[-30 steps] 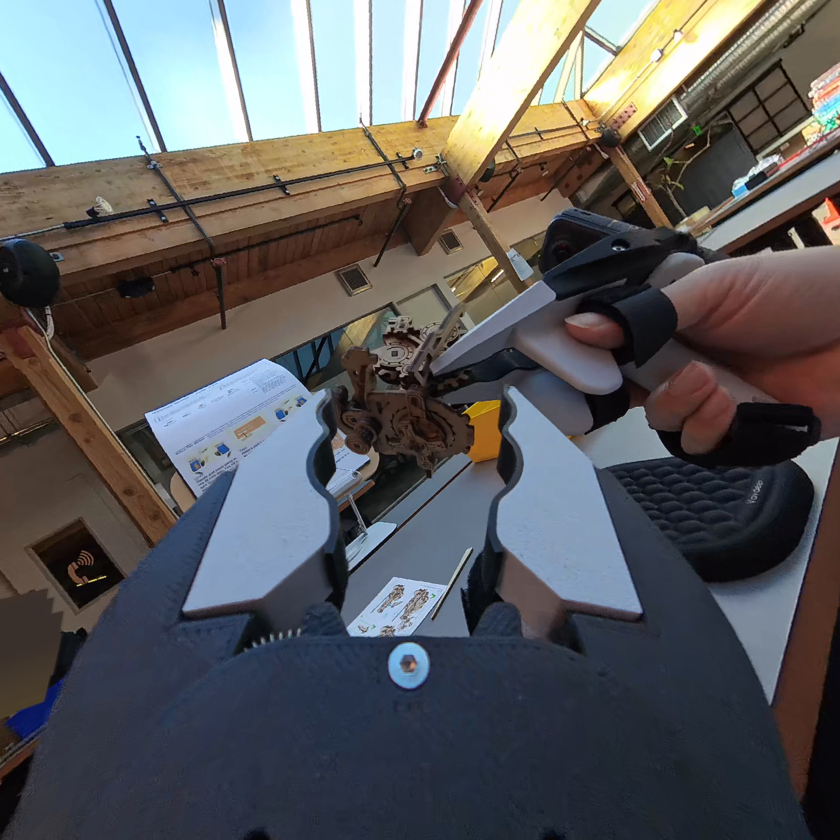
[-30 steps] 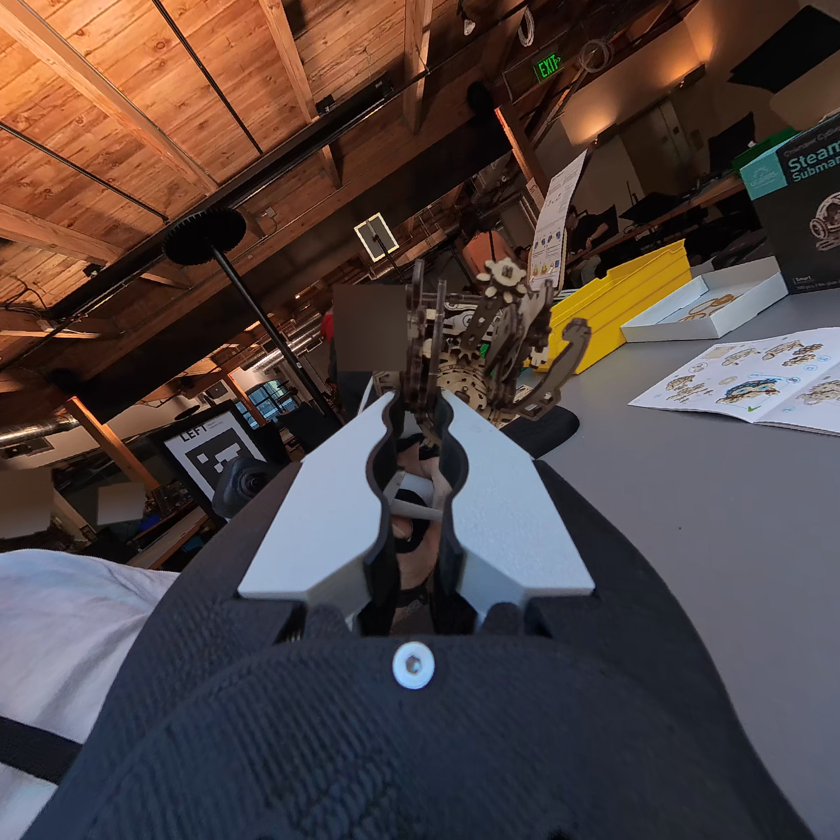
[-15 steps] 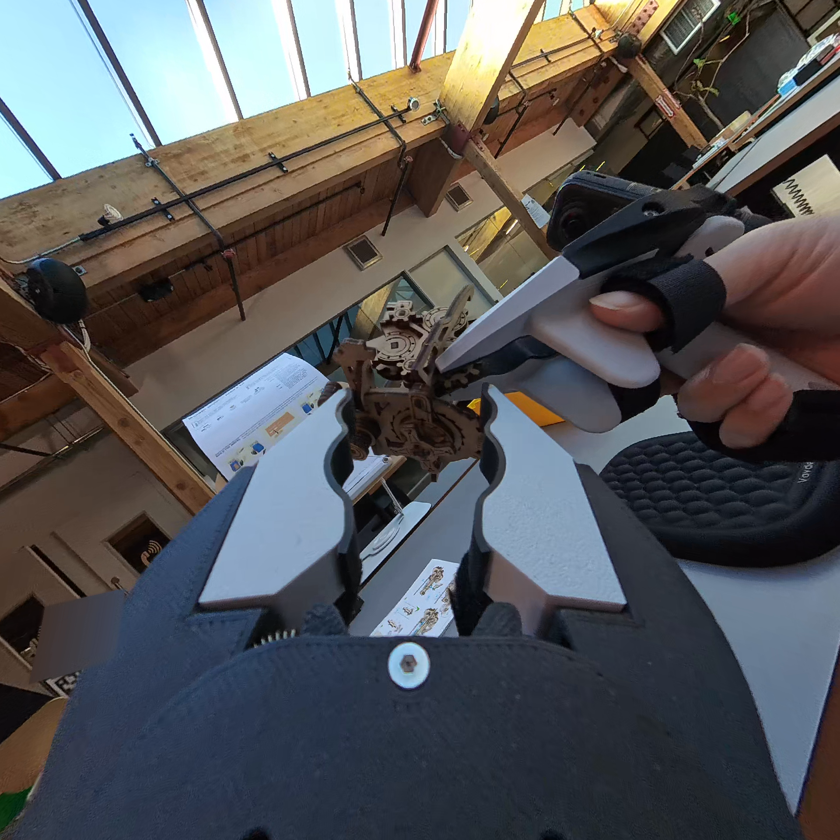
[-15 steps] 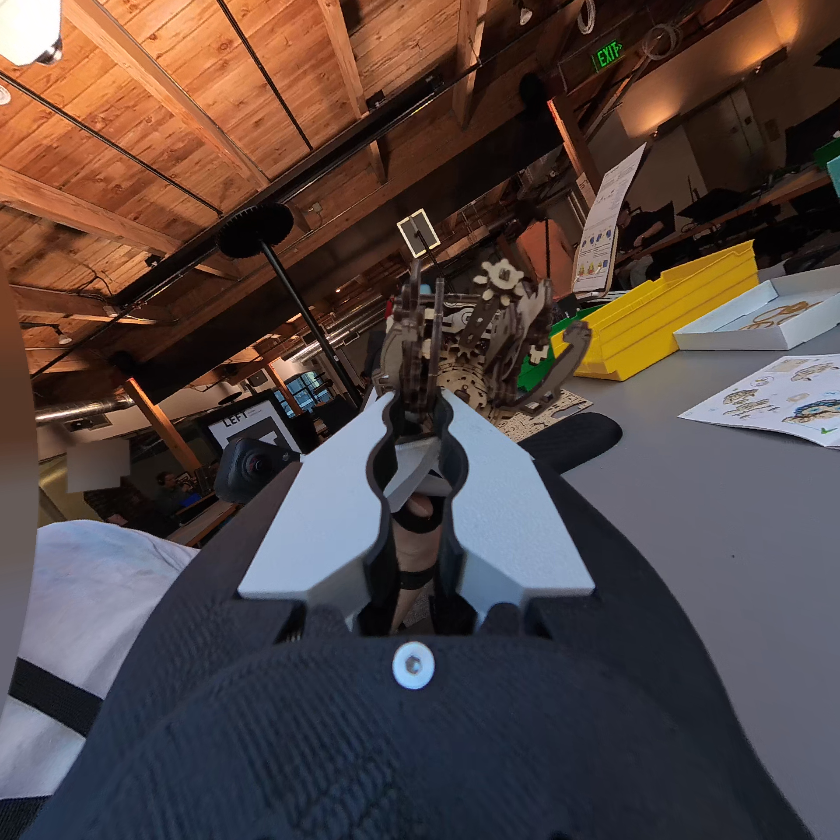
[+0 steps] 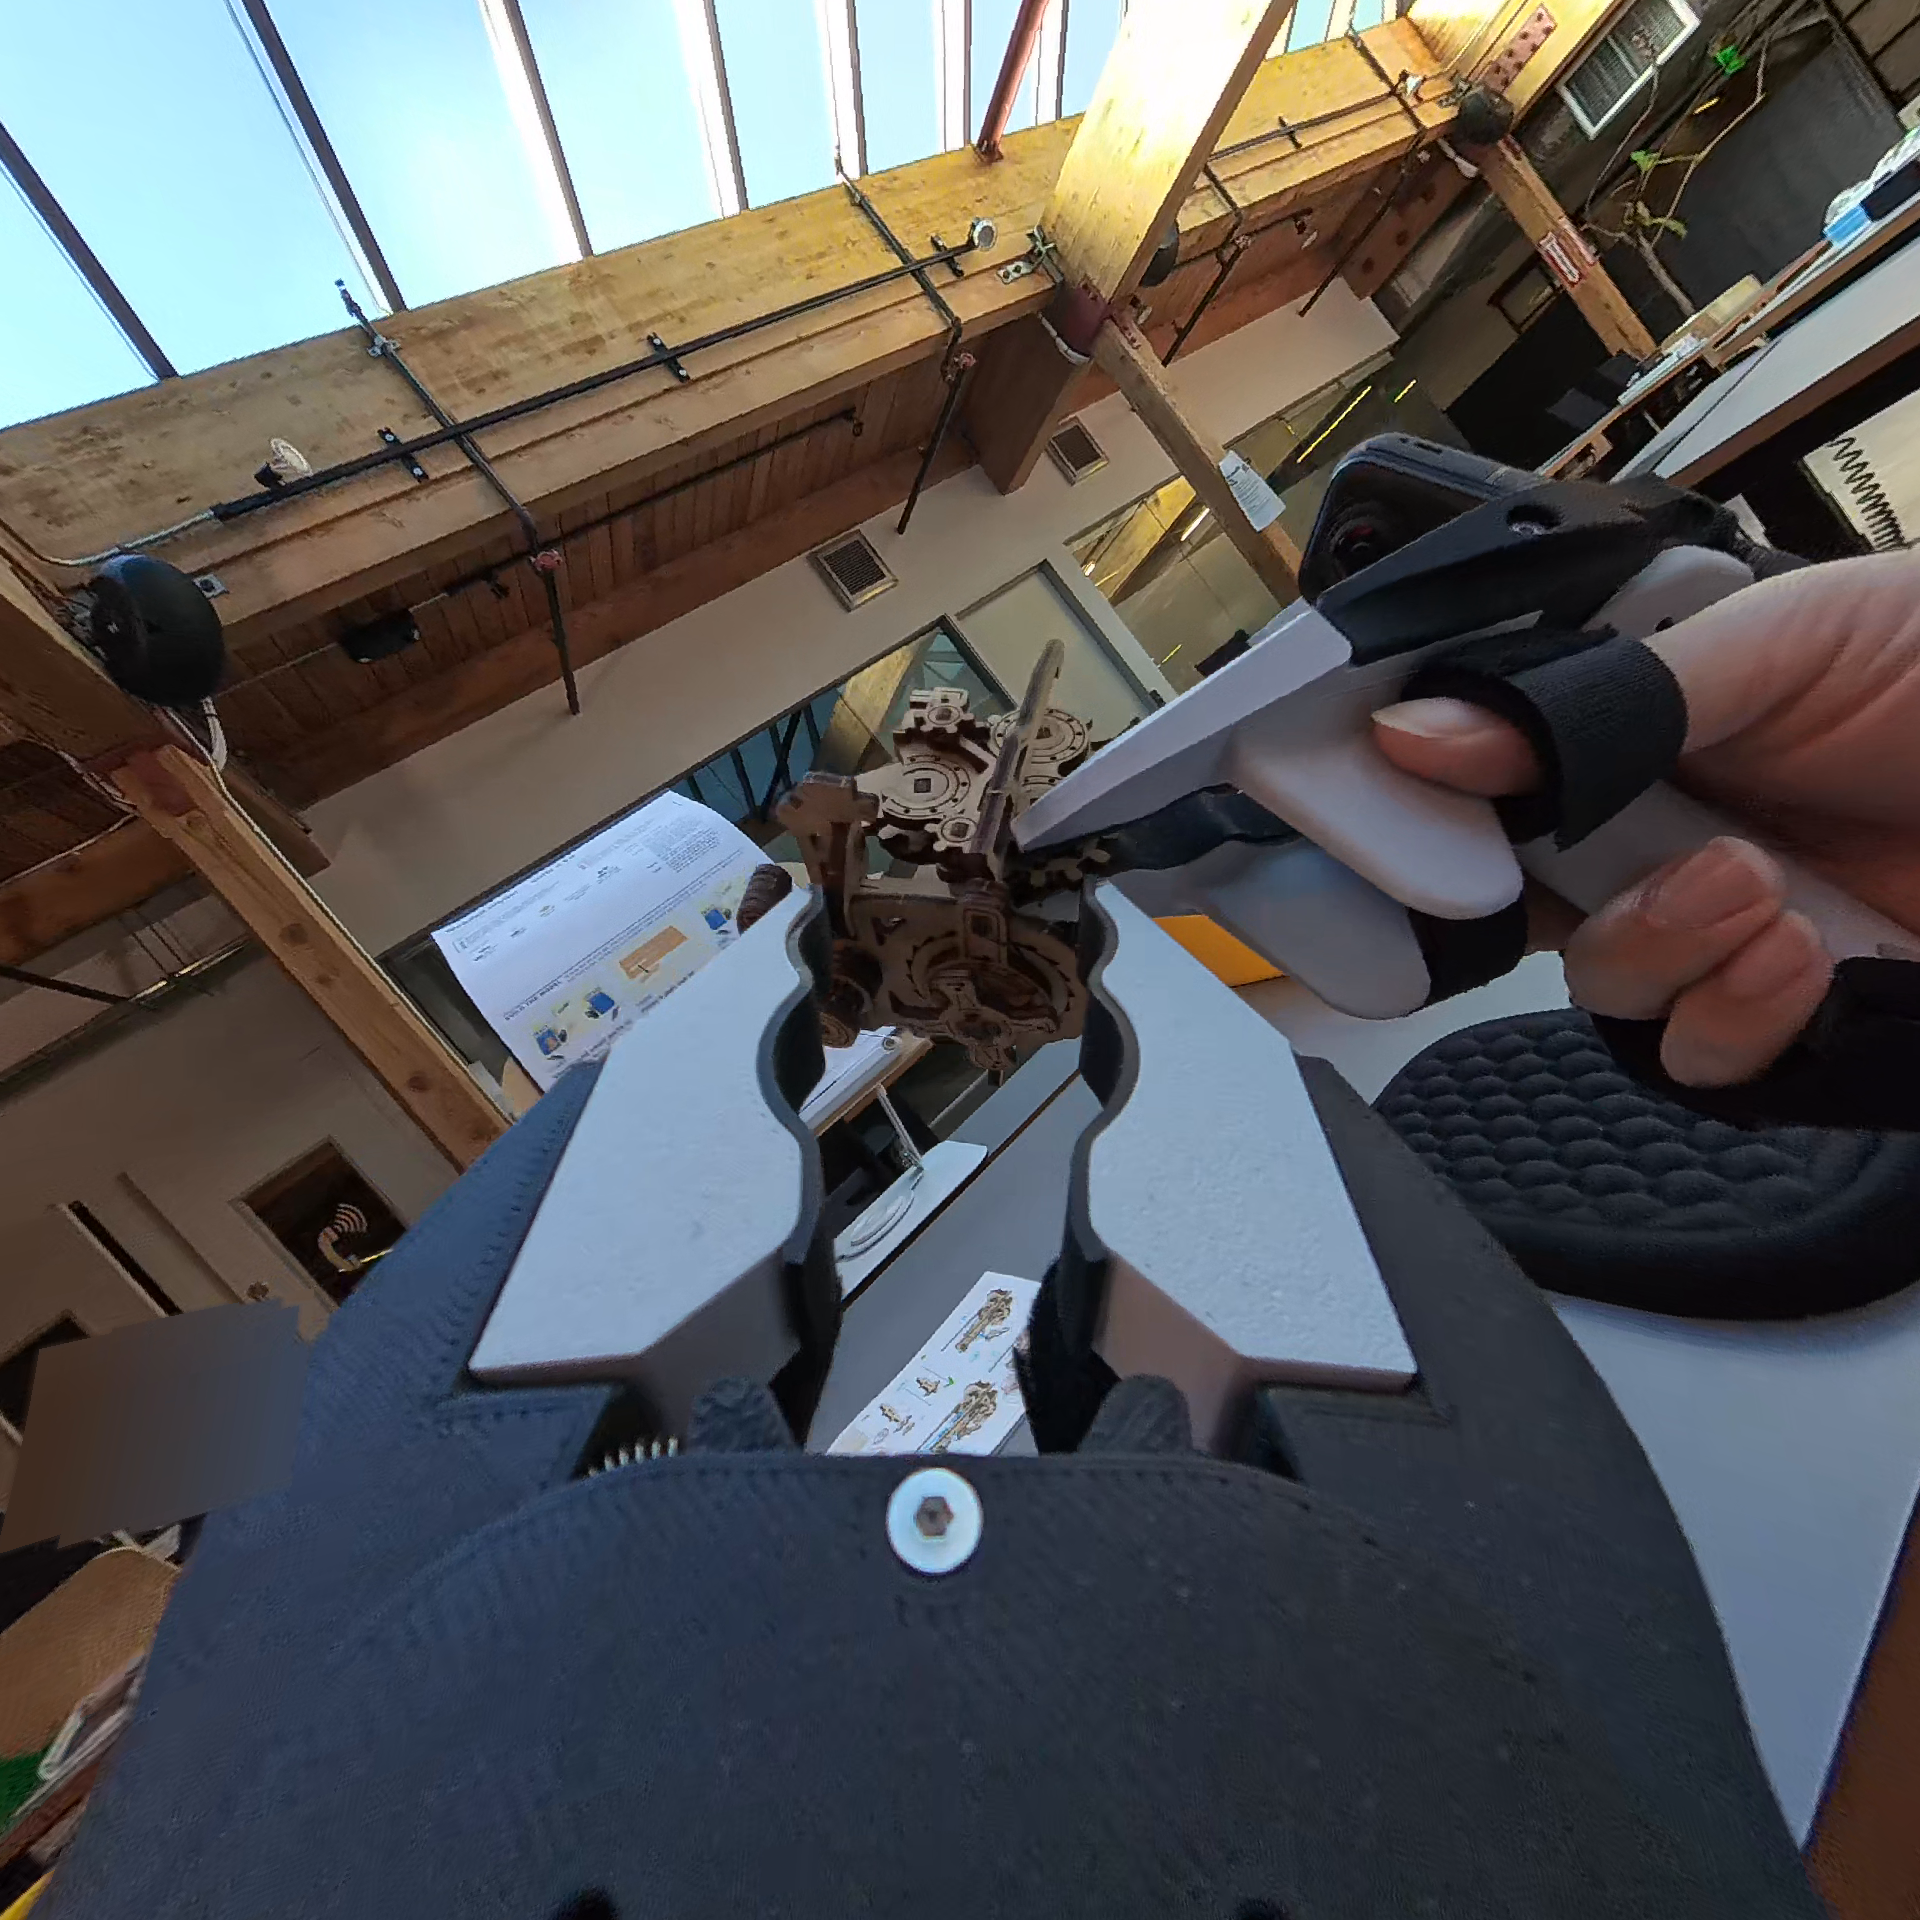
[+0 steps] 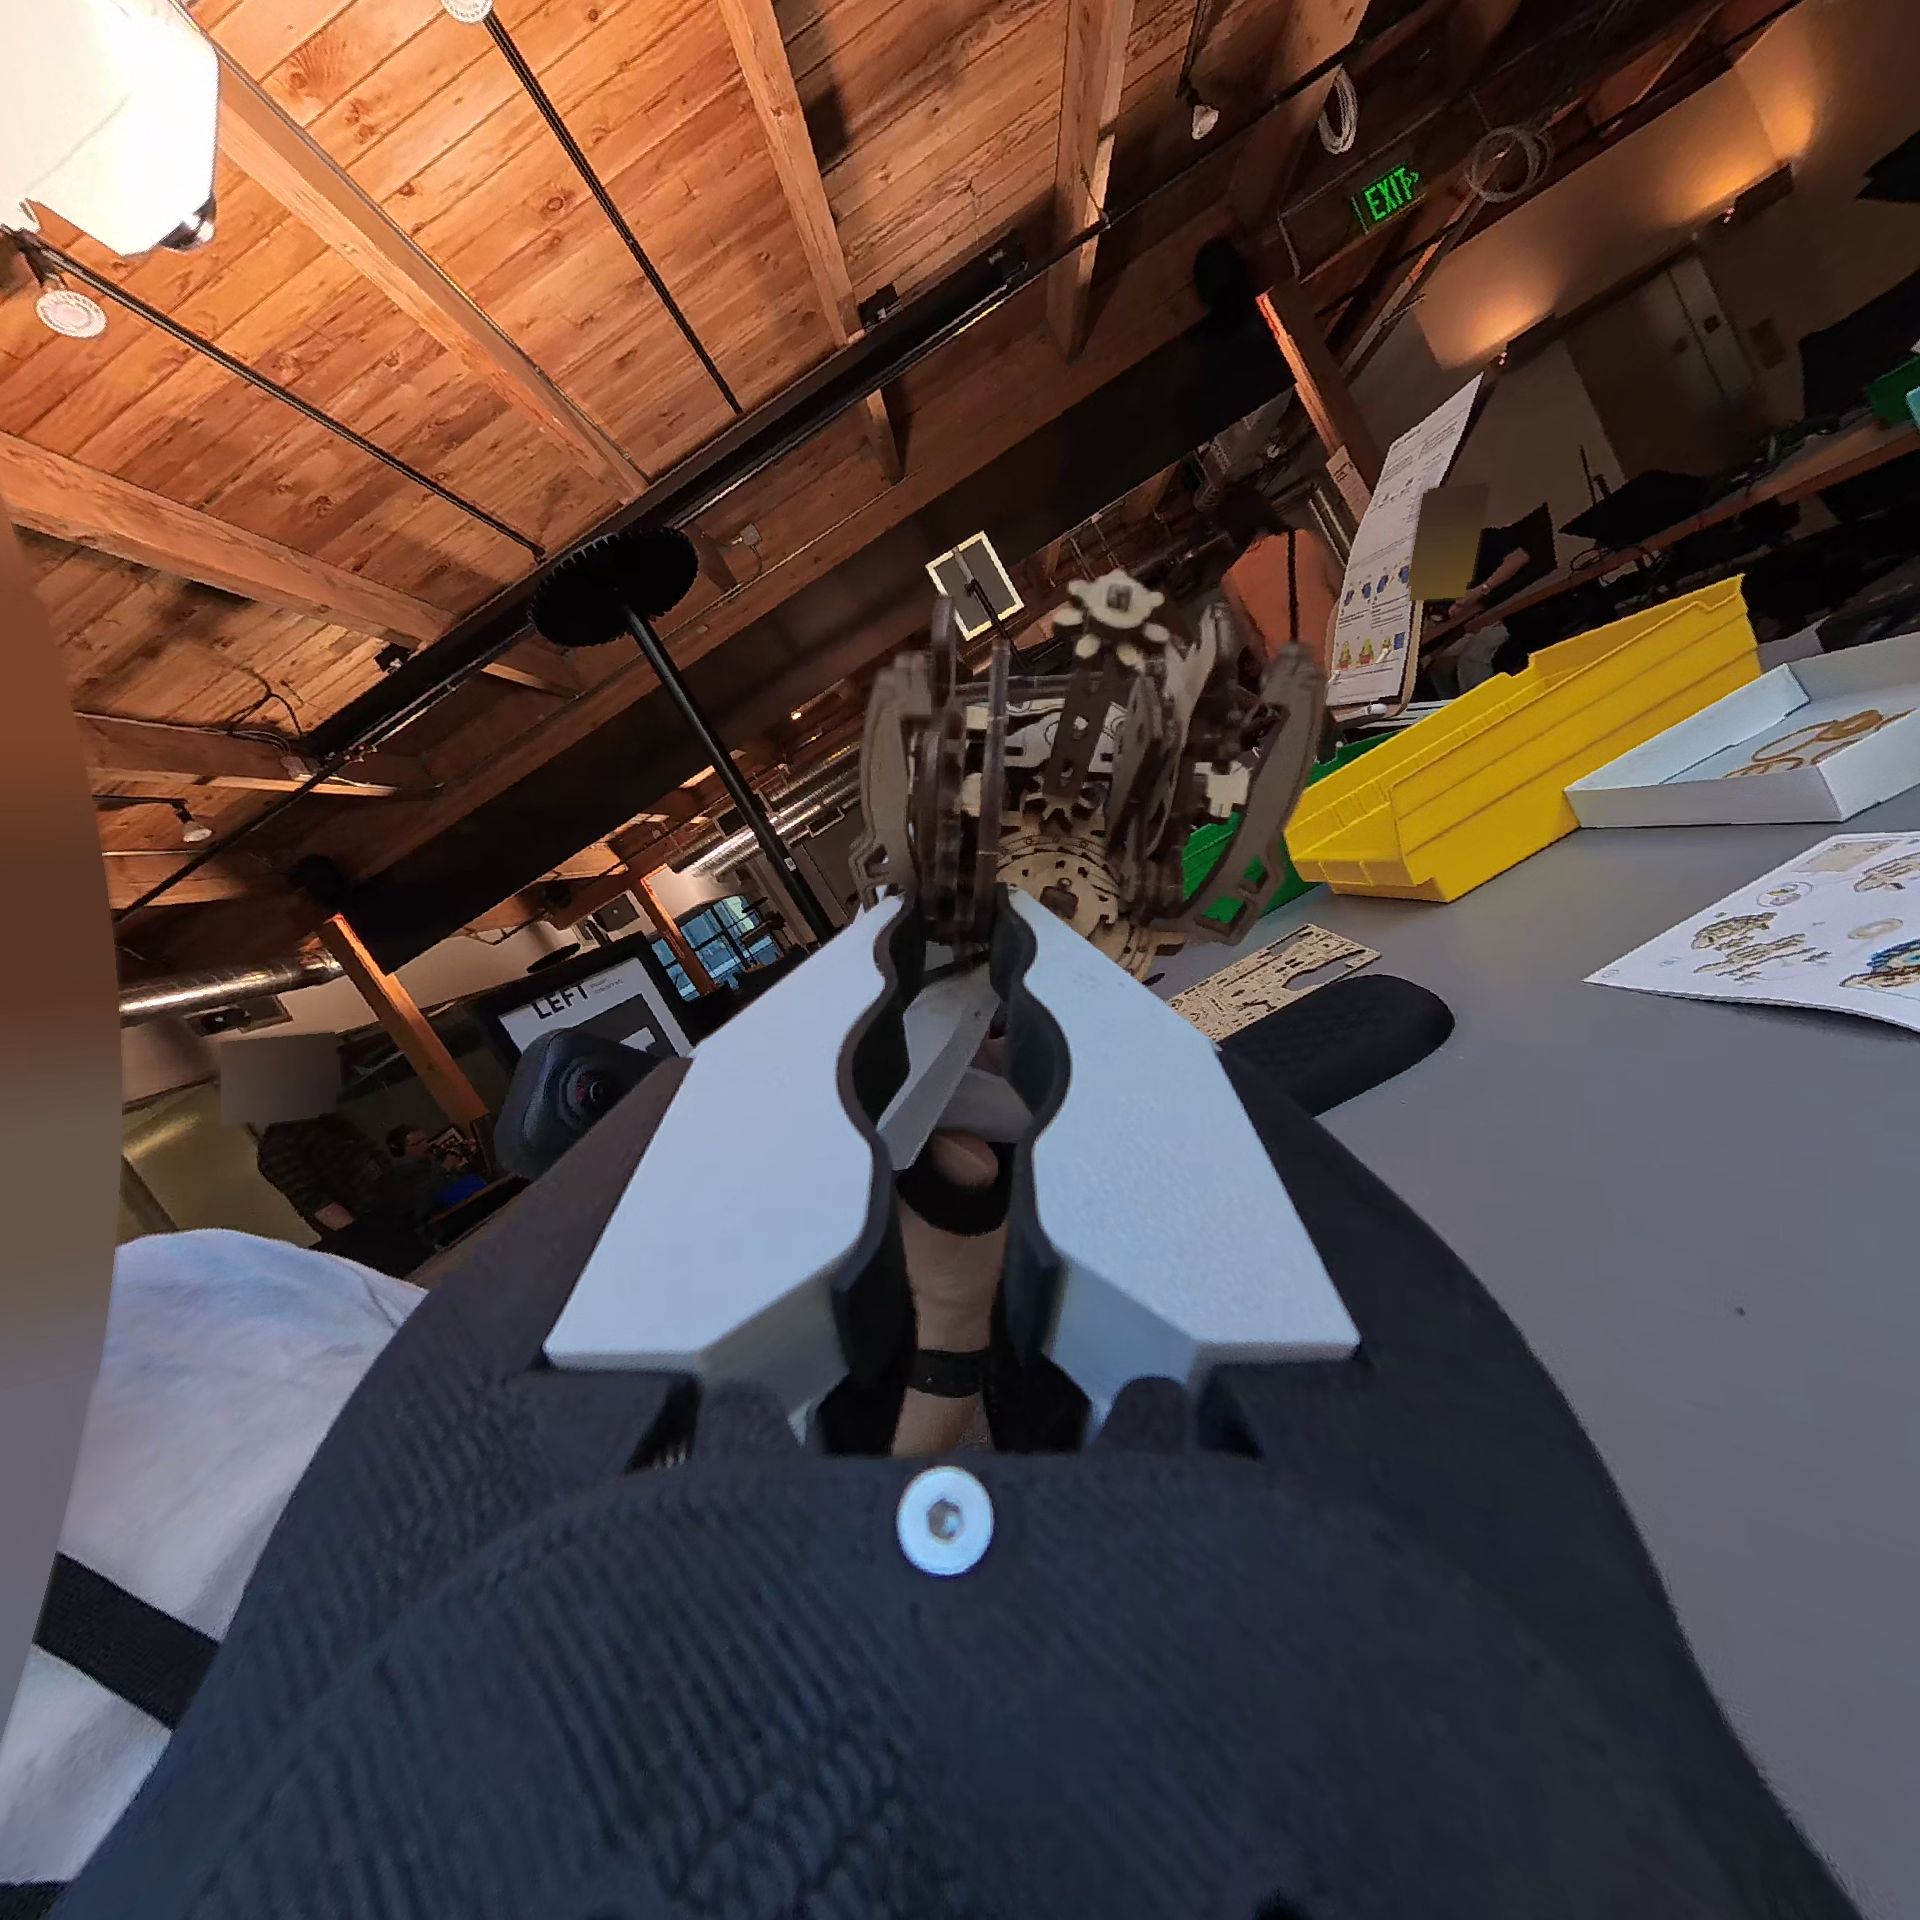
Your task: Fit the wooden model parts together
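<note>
A brown wooden gear model (image 5: 956,966) is held up in the air between both grippers. My left gripper (image 5: 948,914) has its two fingertips against the model's lower body, one on each side. My right gripper (image 6: 956,914) is shut on thin upright plates at the edge of the model (image 6: 1091,790). In the left wrist view the right gripper (image 5: 1039,831) comes in from the right, held by a hand (image 5: 1766,790). One grey finger of the left gripper (image 6: 935,1060) shows through the right gripper's gap.
On the grey table (image 6: 1558,1195) are a yellow bin (image 6: 1538,758), a white tray with wooden parts (image 6: 1745,769), an instruction sheet (image 6: 1787,935), a flat wooden parts sheet (image 6: 1268,971) and a black padded wrist rest (image 5: 1642,1164). A second printed sheet (image 5: 613,935) stands upright behind.
The left gripper's jaws have narrowed from wide open until they press on the model's sides. The right gripper has kept its hold on the model.
</note>
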`<control>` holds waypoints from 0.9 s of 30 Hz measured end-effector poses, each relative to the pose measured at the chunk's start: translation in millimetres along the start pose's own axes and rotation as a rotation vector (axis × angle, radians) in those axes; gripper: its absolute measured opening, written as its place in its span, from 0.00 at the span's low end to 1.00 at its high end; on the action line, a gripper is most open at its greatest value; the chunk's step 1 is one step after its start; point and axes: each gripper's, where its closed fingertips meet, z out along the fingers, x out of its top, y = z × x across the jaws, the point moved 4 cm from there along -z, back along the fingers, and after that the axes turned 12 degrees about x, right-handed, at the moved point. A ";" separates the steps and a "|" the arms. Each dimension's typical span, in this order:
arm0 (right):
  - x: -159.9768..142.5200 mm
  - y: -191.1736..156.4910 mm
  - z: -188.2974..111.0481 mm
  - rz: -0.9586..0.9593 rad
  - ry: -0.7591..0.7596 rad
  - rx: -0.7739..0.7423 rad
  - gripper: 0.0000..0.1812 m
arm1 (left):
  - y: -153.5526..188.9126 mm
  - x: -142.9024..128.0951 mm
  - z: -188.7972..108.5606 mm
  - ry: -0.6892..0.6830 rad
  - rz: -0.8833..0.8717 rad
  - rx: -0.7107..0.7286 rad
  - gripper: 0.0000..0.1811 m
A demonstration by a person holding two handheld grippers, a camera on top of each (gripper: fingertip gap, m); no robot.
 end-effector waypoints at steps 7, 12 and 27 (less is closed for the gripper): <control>1.9 4.9 -0.1 0.017 -0.003 -0.037 0.06 | -0.7 -4.1 2.1 -0.023 -0.071 -0.019 0.25; 3.5 5.5 -1.4 0.036 -0.021 -0.041 0.05 | -2.0 -3.9 2.1 -0.030 -0.119 -0.074 0.25; 5.2 9.7 -2.8 0.167 0.018 -0.047 0.06 | -2.1 -5.6 5.3 -0.109 -0.068 -0.087 0.24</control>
